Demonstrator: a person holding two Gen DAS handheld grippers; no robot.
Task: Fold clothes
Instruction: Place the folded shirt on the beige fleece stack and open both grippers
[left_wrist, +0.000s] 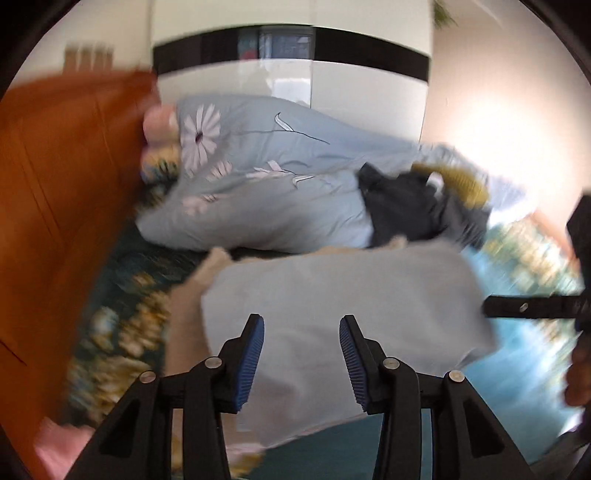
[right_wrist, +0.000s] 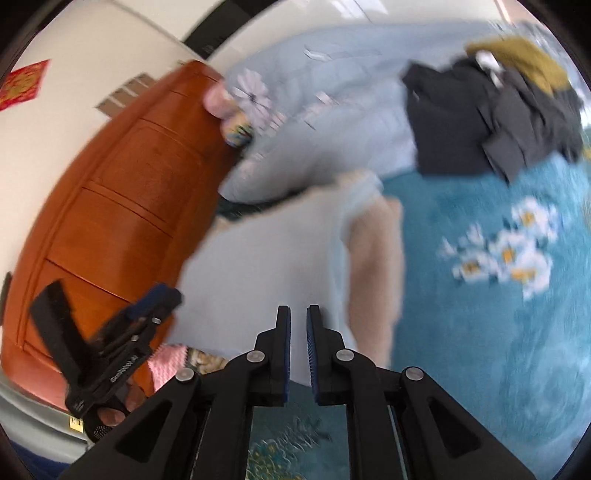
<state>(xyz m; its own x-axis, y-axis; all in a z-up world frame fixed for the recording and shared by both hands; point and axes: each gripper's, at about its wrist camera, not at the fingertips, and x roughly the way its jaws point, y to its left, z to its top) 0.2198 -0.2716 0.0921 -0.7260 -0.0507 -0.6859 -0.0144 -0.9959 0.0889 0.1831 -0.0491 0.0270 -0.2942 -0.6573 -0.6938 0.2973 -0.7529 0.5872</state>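
Pale grey-blue cloth (left_wrist: 332, 295), soft and light with a beige layer (right_wrist: 373, 258) showing at its edge, lies on the bed in front of you; it looks limp and apt to sag, so take it at a corner or hem. Your left gripper (left_wrist: 302, 354) hangs wide open above it, holding nothing. Your right gripper (right_wrist: 298, 347) is nearly closed at the cloth's near edge; you cannot tell whether it pinches fabric. A teal flowered bedspread (right_wrist: 480, 314) gives a soft surface. Dark clothes (right_wrist: 480, 122) are heaped near a pale blue quilt (left_wrist: 277, 184), beside a wooden headboard (left_wrist: 55, 203).
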